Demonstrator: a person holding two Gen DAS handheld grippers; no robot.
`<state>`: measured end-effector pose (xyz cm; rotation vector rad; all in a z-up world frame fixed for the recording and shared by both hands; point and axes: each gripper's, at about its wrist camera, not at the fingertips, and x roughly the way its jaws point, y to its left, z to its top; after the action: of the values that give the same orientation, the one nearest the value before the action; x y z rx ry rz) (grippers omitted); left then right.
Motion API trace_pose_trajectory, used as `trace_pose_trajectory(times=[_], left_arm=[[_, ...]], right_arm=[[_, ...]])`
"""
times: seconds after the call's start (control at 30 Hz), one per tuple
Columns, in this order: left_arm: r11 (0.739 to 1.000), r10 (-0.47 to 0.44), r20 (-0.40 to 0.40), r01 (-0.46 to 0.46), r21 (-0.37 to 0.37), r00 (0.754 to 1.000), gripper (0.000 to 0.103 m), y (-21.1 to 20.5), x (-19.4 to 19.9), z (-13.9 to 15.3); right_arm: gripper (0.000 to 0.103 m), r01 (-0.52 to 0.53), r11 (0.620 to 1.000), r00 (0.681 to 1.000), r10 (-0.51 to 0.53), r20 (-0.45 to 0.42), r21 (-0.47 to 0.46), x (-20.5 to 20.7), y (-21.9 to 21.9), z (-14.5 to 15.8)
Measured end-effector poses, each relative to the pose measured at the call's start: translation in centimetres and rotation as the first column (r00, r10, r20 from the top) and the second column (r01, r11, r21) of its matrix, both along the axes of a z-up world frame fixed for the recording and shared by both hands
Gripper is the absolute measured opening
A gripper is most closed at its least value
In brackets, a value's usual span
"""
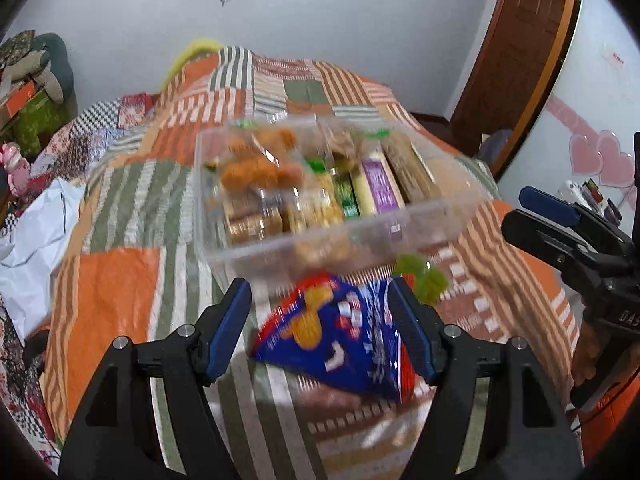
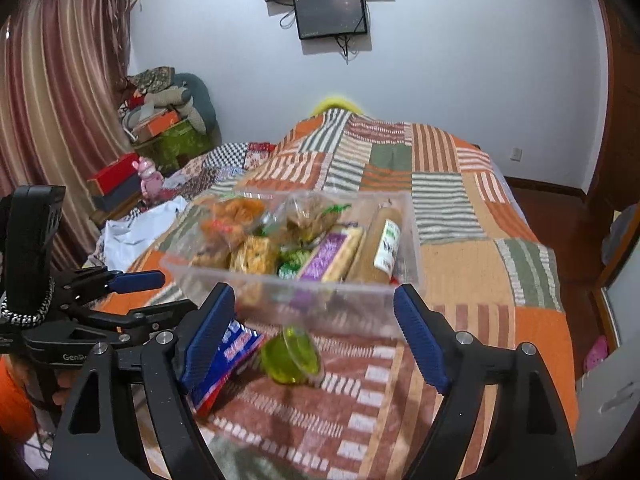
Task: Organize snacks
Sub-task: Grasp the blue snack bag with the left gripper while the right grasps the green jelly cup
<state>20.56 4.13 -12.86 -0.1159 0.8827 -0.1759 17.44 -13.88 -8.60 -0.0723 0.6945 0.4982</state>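
A clear plastic box point(image 1: 400, 216) point(image 2: 412, 240) holding several wrapped snacks sits on a patchwork bed. A blue snack bag point(image 1: 340, 332) point(image 2: 228, 364) lies on the quilt in front of the box. My left gripper point(image 1: 320, 328) is open, its fingers on either side of the bag, above it. A green jelly cup point(image 2: 294, 356) point(image 1: 426, 276) lies on its side to the right of the bag. My right gripper point(image 2: 314, 336) is open, above the cup, which lies between its fingers. Each gripper also shows in the other's view, the right point(image 1: 560, 216) and the left point(image 2: 132, 280).
The patchwork quilt point(image 1: 120, 288) point(image 2: 480, 280) covers the bed. A white plastic bag point(image 1: 36, 240) point(image 2: 136, 232) lies at the left. Boxes and cushions point(image 2: 168, 120) are stacked by the curtain. A wooden door point(image 1: 520, 60) is at the far right.
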Motion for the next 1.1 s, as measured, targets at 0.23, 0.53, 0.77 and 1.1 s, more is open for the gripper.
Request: trace_pose_trajectory(times=[0.23, 0.53, 0.77, 1.1], left_arm=[[0.999, -0.034, -0.022, 0.034, 0.003, 0.999, 0.085, -1.8, -2.4, -1.5], [0.998, -0.050, -0.074, 0.053, 0.032, 0.996, 0.090, -3.8, -1.3, -3.3], [0.998, -0.025, -0.096, 0.030, 0.055, 0.995, 0.090, -3.8, -0.1, -4.9], [0.999, -0.019, -0.088, 0.015, -0.050, 0.996, 0.079, -2.4, 0.4, -5.7]], right_arm=[[0.080, 0.010, 0.998, 0.999, -0.013, -0.048, -0.063, -0.5, -0.4, -2.4], [0.080, 0.012, 0.998, 0.995, -0.018, -0.099, -0.065, -0.9, -1.5, -3.4], [0.080, 0.032, 0.999, 0.991, -0.035, -0.130, -0.029, -0.7, -1.5, -4.3], [0.080, -0.028, 0.999, 0.986, 0.022, -0.164, -0.032, -0.7, -0.4, -5.0]])
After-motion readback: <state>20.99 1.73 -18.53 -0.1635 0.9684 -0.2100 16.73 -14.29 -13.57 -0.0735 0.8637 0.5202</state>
